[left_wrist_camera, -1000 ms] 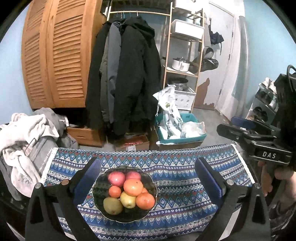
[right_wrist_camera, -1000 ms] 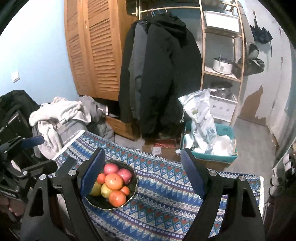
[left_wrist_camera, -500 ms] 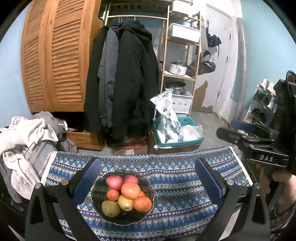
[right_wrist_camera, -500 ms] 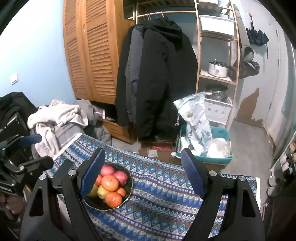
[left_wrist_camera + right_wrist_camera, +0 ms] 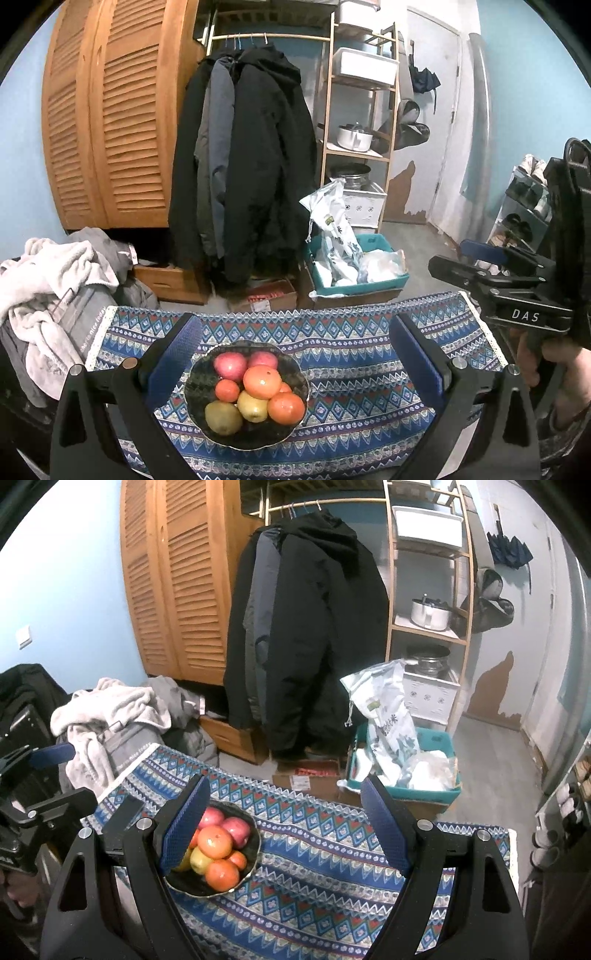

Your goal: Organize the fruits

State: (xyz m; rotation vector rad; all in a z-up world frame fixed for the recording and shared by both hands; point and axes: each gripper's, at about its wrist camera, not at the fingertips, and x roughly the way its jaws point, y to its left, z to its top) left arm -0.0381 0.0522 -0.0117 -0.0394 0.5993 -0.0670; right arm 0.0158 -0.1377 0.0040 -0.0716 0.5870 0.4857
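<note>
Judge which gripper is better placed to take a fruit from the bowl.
Probably the left gripper: the bowl lies between its open fingers. In the right gripper's view the bowl is off-centre, partly behind one finger.

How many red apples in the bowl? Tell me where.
2. Left red apple and right red apple, side by side at the far edge of the bowl; more may hide beneath.

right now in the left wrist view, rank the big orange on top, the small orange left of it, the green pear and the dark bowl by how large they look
Largest to smallest:
1. dark bowl
2. big orange
3. green pear, close to the big orange and nearer the camera, so that order is unsure
4. small orange, clearly the smallest
</note>
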